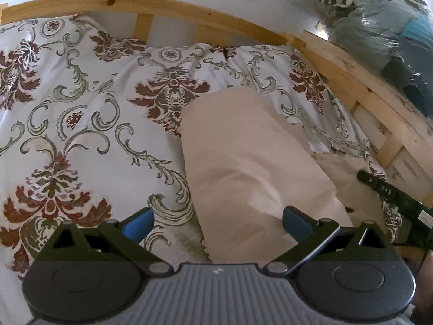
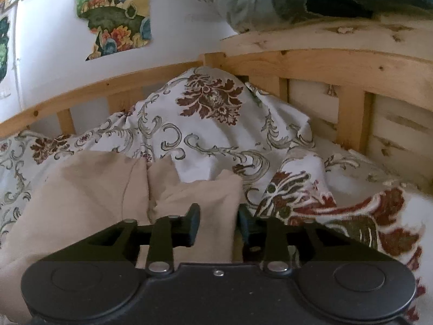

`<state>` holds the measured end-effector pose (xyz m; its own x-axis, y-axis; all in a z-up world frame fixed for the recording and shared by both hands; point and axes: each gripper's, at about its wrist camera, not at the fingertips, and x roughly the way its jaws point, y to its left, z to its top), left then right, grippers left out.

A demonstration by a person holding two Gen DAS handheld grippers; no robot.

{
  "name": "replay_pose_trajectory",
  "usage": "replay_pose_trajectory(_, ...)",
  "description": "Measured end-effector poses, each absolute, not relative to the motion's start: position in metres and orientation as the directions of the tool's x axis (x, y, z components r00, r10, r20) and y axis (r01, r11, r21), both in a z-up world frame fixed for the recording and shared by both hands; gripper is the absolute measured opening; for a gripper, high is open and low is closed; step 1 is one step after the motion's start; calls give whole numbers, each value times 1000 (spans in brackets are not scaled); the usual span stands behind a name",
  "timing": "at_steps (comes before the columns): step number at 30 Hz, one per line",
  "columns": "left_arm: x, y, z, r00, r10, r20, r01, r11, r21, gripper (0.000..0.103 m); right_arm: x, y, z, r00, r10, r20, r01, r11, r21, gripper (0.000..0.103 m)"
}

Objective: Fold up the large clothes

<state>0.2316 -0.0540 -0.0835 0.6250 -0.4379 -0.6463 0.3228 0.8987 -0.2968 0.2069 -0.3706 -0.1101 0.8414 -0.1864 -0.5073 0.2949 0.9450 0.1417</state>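
Observation:
A beige garment (image 1: 243, 162) lies lengthwise on a floral bedspread (image 1: 81, 113), one long leg-like part stretching away from me. My left gripper (image 1: 217, 223) is open, its blue fingers (image 1: 139, 223) spread over the near end of the garment, holding nothing. My right gripper (image 2: 217, 223) is shut on a fold of the beige garment (image 2: 189, 195), which bunches up between its fingers (image 2: 193, 223). The rest of the garment (image 2: 75, 189) spreads to the left in the right wrist view. The right gripper's body shows as a dark bar (image 1: 389, 192) at the right of the left wrist view.
A wooden bed rail (image 1: 151, 5) runs along the far side and the right side (image 2: 324, 65). Bagged and piled clothes (image 1: 384, 27) sit on the ledge at the right. The bedspread is heaped up in the corner (image 2: 211, 113). Pictures (image 2: 113, 13) hang on the white wall.

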Motion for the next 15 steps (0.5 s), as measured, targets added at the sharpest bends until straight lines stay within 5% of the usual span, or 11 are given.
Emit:
replay_pose_trajectory(6, 229, -56, -78, 631, -444, -636, 345, 895, -283, 102, 227, -375, -119, 870, -183, -459, 234, 971, 57, 10)
replay_pose_trajectory(8, 230, -56, -78, 620, -465, -632, 361, 884, -297, 102, 228, -377, -122, 852, -190, -487, 260, 962, 79, 20)
replay_pose_trajectory(11, 237, -52, -78, 583, -525, -620, 373, 851, -370, 102, 223, -377, -115, 863, -162, -478, 247, 961, 121, 44)
replay_pose_trajectory(13, 245, -47, -79, 560, -571, -600, 368, 821, -437, 102, 219, -378, -110, 871, -141, -470, 238, 959, 152, 71)
replay_pose_trajectory(15, 257, -43, -80, 552, -591, -589, 355, 805, -475, 102, 217, -381, -109, 869, -96, -485, 222, 952, 210, 81)
